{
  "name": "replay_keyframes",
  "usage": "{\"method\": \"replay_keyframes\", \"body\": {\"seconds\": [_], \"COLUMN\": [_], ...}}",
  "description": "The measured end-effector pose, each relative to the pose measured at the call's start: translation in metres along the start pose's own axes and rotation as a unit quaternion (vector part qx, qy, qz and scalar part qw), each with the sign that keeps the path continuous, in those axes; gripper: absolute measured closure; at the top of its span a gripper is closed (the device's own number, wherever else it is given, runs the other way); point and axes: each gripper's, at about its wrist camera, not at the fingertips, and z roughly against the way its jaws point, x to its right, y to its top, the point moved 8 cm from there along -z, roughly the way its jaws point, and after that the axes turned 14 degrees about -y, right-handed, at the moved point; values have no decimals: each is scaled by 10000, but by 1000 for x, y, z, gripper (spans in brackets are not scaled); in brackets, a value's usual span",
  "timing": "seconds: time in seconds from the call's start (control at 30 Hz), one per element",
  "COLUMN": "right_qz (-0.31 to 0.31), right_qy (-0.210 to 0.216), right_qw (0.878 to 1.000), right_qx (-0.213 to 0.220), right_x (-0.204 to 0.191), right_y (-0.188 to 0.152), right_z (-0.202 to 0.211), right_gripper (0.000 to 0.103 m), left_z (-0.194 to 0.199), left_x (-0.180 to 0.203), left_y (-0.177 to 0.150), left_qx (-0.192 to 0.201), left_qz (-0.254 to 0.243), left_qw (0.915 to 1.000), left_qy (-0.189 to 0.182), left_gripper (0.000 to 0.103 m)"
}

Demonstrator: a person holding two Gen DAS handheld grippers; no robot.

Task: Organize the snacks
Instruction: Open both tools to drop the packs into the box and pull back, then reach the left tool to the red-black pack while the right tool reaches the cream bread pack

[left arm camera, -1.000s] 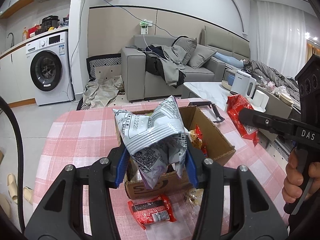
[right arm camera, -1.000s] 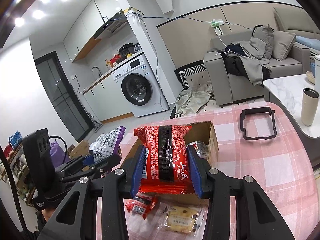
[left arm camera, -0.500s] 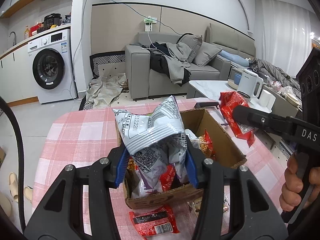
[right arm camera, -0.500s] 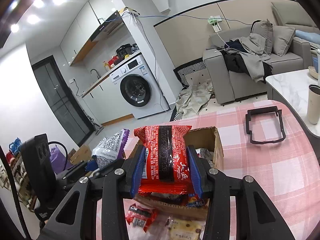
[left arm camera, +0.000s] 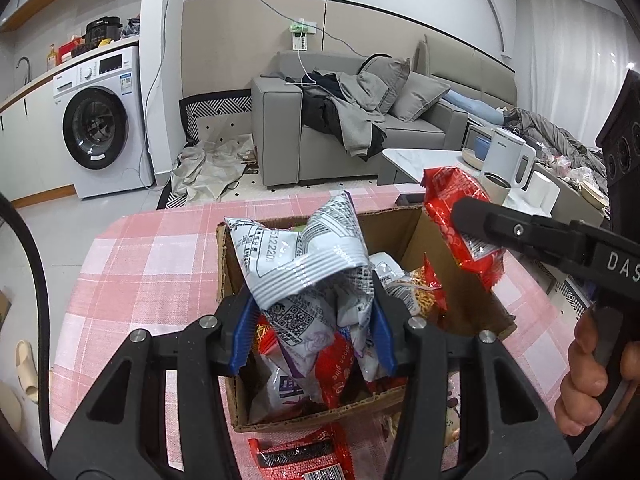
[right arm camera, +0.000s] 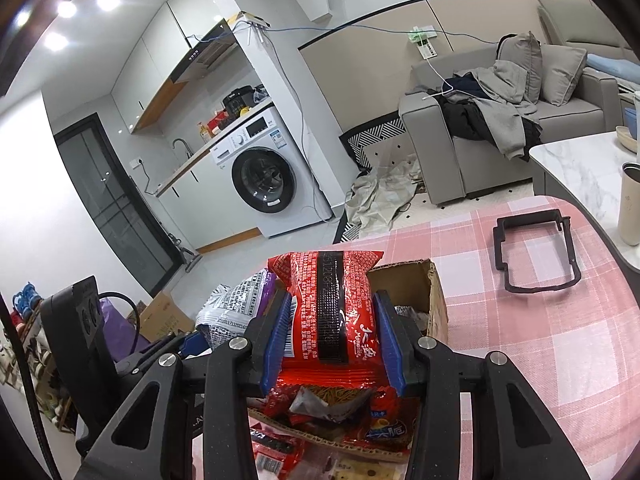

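The left gripper (left arm camera: 314, 330) is pinching a crumpled grey-and-white foil snack bag (left arm camera: 304, 268), the right gripper (right arm camera: 332, 344) a glossy red noodle packet (right arm camera: 330, 312); both are hovering over the already crowded brown cardboard box (left arm camera: 436, 240) (two releases together risk spilling onto the near tablecloth).

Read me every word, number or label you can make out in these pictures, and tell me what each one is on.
"DAS": right gripper body.
"12220": silver snack bag, digits partly creased.
"Mou...": red snack pack, rest unclear.
Washing machine stickers, QR code, barcodes, remaining pack print: too small to read.

Grey sofa (left arm camera: 360, 136), white washing machine (left arm camera: 100, 124) — pale tiled floor (left arm camera: 80, 220).
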Motion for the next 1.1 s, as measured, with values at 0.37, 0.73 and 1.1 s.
{"method": "replay_keyframes", "body": {"seconds": [0.37,0.73,1.1], "right_qz": [179,513,765], "right_qy": [-125,-327,-638], "right_qw": [9996,9981,9945], "right_qx": [-203,-46,-320], "right_x": [-4,0,21], "right_y": [-9,-12,-53], "right_z": [-26,-6,20], "right_gripper": [61,19,1], "left_z": [-19,11,69], "left_x": [-13,-16,-17], "left_y": [-12,-20,-52], "left_qx": [-121,59,234], "left_qz": [-17,-14,-17], "left_qw": [9999,9999,9992], "left_qy": [55,149,338], "left_gripper": [56,18,1]}}
